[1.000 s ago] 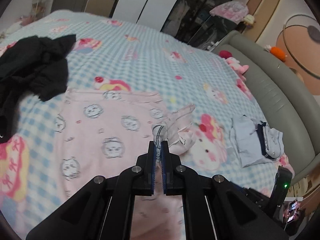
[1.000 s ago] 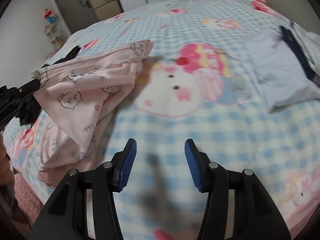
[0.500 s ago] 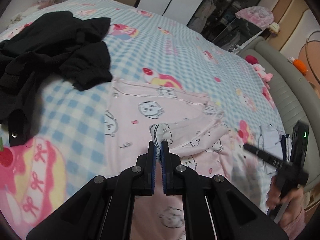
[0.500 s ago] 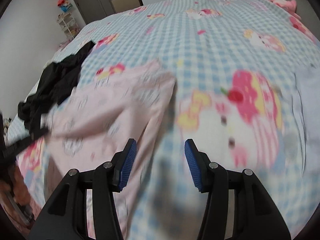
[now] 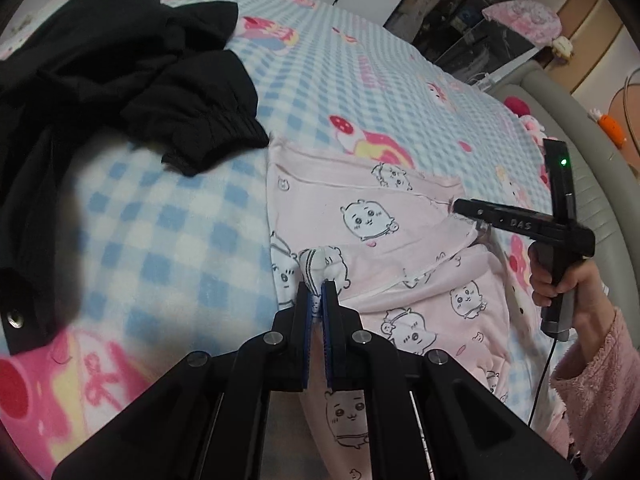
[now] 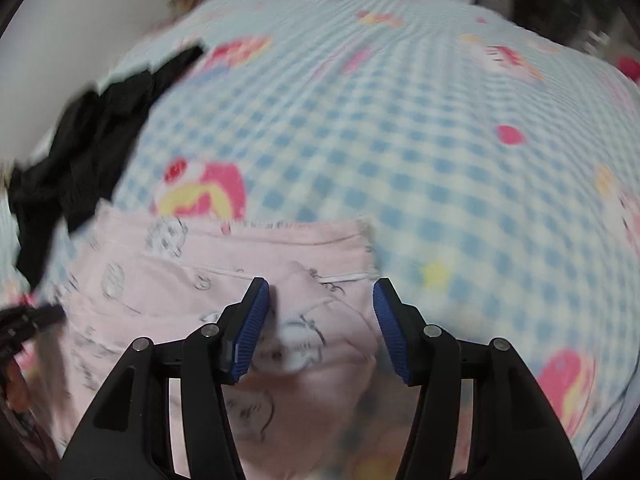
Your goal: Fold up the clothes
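Note:
A pink garment printed with white cartoon animals lies on the blue-checked bedspread. My left gripper is shut on a bunched edge of the pink garment with a striped cuff. My right gripper is open, with its jaws wide apart over a raised fold of the same pink garment near its far right corner. In the left wrist view the right gripper shows side-on over the garment's right edge.
A heap of black clothes lies at the left of the bed and also shows in the right wrist view. A grey padded bed frame runs along the right. Wardrobes stand beyond the bed.
My left gripper has pulled the pink garment's edge leftward across itself. My right gripper has swung left from the bare bedspread to above the garment's right part, still open.

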`<state>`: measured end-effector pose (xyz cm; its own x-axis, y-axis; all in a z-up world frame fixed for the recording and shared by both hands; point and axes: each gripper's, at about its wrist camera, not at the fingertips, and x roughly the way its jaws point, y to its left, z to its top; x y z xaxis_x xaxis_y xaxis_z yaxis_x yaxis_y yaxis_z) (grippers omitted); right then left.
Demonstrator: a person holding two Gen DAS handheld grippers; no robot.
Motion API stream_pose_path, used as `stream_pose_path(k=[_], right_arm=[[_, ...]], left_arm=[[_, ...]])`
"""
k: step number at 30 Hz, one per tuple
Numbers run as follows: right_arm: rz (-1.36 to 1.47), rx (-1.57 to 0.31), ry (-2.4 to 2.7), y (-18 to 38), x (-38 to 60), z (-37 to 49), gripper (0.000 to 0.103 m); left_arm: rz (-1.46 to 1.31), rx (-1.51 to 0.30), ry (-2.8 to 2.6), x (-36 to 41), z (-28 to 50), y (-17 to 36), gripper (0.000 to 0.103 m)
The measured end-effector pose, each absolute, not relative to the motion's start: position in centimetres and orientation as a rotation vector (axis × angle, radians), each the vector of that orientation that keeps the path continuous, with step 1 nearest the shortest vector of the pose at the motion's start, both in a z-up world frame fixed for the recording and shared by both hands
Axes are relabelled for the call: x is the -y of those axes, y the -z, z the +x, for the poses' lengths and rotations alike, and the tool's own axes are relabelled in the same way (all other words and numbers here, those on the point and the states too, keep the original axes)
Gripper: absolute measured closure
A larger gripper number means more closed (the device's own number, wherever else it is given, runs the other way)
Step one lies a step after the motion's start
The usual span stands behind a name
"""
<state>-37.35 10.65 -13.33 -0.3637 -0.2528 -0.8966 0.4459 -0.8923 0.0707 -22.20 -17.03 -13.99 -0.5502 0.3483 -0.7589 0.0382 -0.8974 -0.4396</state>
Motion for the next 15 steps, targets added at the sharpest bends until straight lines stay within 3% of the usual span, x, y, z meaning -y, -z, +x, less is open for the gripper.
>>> stream_pose_path(k=[5, 10, 15], right_arm=[[1.389, -0.315, 2.214, 13.7, -10.2, -34.9, 0.092], [1.335, -0.322, 2.267, 12.1, -11.0, -33.1, 0.096], [1.208, -0.139, 2.400, 7.8, -12.7, -34.4, 0.096]], left_arm=[[-1.378, 0.644, -2.487, 17.3, -22.3, 15.1, 0.098], [-1.327, 0.679, -2.500, 17.7, -22.3, 14.8, 0.098], [-1.226, 0.554, -2.594, 17.9, -24.9, 9.6, 0.098]])
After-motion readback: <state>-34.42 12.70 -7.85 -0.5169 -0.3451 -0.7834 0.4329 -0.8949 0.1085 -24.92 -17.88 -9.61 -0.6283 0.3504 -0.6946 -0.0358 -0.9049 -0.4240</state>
